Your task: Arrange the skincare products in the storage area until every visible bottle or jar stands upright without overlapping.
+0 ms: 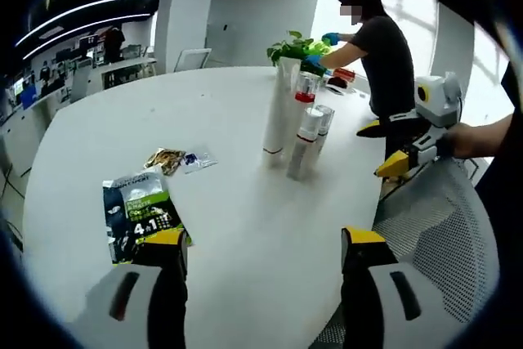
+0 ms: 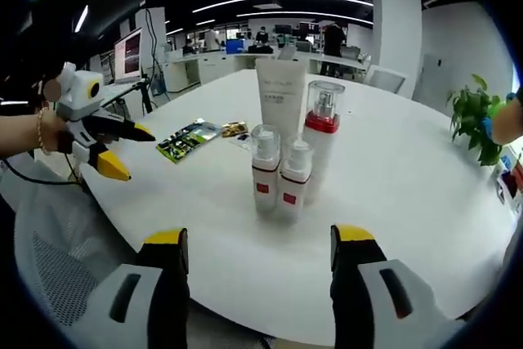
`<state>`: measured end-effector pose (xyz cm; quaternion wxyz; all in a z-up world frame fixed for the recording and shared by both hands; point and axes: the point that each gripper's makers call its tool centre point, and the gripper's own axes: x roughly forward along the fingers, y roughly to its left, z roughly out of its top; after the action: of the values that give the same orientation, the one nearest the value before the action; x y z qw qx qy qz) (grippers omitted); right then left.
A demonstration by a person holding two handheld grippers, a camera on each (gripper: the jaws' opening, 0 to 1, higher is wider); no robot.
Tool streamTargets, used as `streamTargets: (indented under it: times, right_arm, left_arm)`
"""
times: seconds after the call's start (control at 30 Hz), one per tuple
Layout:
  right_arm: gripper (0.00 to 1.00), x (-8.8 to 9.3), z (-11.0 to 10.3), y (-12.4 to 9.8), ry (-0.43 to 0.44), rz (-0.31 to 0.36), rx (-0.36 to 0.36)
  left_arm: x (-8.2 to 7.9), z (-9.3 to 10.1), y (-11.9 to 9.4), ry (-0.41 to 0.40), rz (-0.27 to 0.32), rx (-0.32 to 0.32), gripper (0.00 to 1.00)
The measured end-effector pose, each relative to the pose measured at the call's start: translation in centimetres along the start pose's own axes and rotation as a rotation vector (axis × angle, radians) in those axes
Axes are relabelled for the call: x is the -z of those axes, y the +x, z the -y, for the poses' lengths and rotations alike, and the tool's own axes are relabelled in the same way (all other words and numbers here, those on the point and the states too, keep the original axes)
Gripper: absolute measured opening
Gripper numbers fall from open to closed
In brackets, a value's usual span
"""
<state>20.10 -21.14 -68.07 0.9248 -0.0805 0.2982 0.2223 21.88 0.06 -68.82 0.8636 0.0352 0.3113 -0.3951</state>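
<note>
Standing in a tight cluster near the middle of the white surface (image 2: 409, 202), the four skincare items all look upright: a tall white tube (image 2: 281, 96), a clear-capped pump bottle with a red collar (image 2: 322, 140), and two small red-labelled bottles (image 2: 265, 167) (image 2: 294, 177) in front. The small pair are just beside each other and the pump bottle, possibly touching. Both claws are empty with jaws set wide: the right claw (image 2: 257, 252) hovers short of the cluster, the left claw (image 1: 265, 251) over bare surface well apart from it.

I judge the task near its end. To finish well, nudge or lift one small bottle sideways so a clear gap shows, gripping low on the body to avoid tipping its neighbours.

Beside the group lie a green sachet (image 1: 140, 212) and smaller packets (image 1: 176, 159), well clear. A mesh chair back (image 1: 441, 234) sits at the surface's edge under the hands, the nearest thing to snag on. A potted plant (image 1: 298, 46) and a person working stand beyond.
</note>
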Motion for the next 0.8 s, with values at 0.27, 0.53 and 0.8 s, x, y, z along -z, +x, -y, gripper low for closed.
streamTargets:
  times: [0.27, 0.53, 0.8]
  right_arm:
    - [0.71, -0.2, -0.1, -0.1, -0.005, 0.007, -0.001]
    - [0.71, -0.3, -0.3, -0.2, -0.021, 0.006, -0.007]
    - [0.71, -0.1, -0.2, 0.0, -0.027, 0.004, -0.008]
  left_arm:
    - [0.5, -0.1, -2.2, -0.049, 0.029, -0.046, 0.77]
    - [0.4, 0.2, -3.8, -0.075, 0.056, -0.091, 0.87]
    - [1.9, 0.2, -4.5, -0.120, 0.050, -0.123, 0.96]
